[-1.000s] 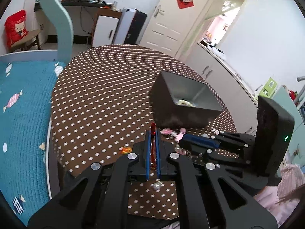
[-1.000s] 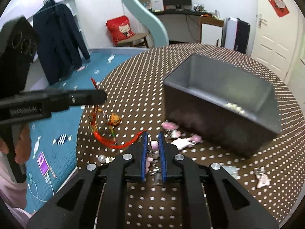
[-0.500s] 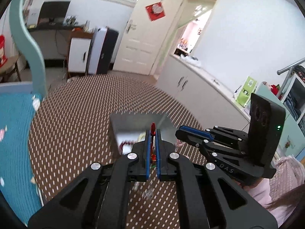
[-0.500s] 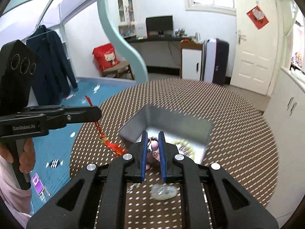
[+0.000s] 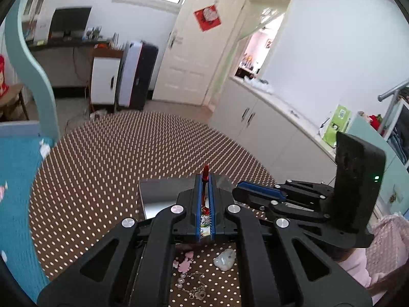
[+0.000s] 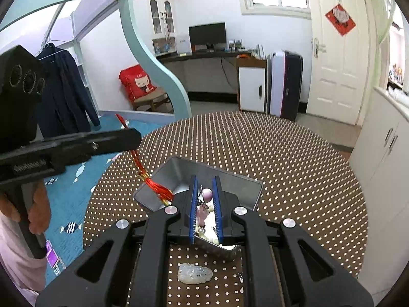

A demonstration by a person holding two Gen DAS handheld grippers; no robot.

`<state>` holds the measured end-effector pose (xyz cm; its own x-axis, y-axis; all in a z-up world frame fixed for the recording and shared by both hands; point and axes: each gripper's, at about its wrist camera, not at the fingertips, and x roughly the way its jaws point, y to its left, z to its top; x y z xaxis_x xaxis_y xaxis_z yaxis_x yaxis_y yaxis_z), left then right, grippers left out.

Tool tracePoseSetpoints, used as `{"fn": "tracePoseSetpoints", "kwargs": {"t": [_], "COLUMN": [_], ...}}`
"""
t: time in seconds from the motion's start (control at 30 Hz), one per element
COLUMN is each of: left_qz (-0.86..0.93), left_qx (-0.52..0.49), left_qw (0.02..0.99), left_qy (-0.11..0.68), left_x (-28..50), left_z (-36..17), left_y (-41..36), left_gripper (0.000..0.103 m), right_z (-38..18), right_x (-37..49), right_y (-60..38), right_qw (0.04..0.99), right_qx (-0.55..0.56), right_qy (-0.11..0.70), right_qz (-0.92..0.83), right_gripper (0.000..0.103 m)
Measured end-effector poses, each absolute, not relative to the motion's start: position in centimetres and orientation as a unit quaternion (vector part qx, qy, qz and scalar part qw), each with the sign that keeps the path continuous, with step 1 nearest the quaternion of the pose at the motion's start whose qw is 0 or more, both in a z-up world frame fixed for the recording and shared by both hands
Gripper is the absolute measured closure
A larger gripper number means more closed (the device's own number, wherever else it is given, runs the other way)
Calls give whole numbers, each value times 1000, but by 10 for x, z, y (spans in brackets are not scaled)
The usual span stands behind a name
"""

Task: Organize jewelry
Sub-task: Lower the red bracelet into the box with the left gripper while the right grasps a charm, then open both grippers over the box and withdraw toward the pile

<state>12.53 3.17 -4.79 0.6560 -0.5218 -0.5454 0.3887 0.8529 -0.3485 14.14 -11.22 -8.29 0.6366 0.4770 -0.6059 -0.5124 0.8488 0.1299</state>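
My left gripper (image 5: 204,179) is shut on a red tassel cord (image 5: 205,172) and holds it above the grey metal box (image 5: 163,194). In the right wrist view the red tassel (image 6: 156,186) hangs from the left gripper (image 6: 133,138) over the box's left corner (image 6: 153,197). My right gripper (image 6: 204,181) holds a pink bead trinket (image 6: 204,204) between its fingers, over the box, which has pale beads inside. The right gripper (image 5: 240,192) also shows in the left wrist view.
A pale jade pendant (image 6: 195,273) lies on the brown dotted table (image 6: 281,168) below the box. Pink charms (image 5: 184,263), a silver chain bracelet (image 5: 194,285) and the pendant (image 5: 225,259) lie near me. A teal bed (image 5: 15,179) is on the left.
Both grippers rose from the table with their pieces and moved over the grey box. The red tassel now hangs at the box's left corner.
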Motion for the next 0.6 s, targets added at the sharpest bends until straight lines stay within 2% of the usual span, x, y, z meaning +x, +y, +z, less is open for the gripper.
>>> {"fn": "tracePoseSetpoints", "kwargs": {"t": [0.1,0.17,0.23,0.6], "left_qz": [-245,-233,-235,-224], "left_qx": [-97,-92,-96,-92], "left_qw": [899,898,896,895], "left_qy": [351,363,364,375], "left_x": [132,135,134,123], "left_z": [-63,-69,-72,-82], "left_y": [33,32,33,36], "left_gripper": [95,83,78,78], "right_z": [-90,-94,-93,-90], "right_x": [145,148,149,138], "right_y": [-112,-115,-117,-114], "right_qw": [902,899,901,901], "right_qx": [-22,-10,-9,-9], "right_qy": [337,347,349,350], "right_qz": [268,266,259,257], "right_gripper": [89,81,77,77]}}
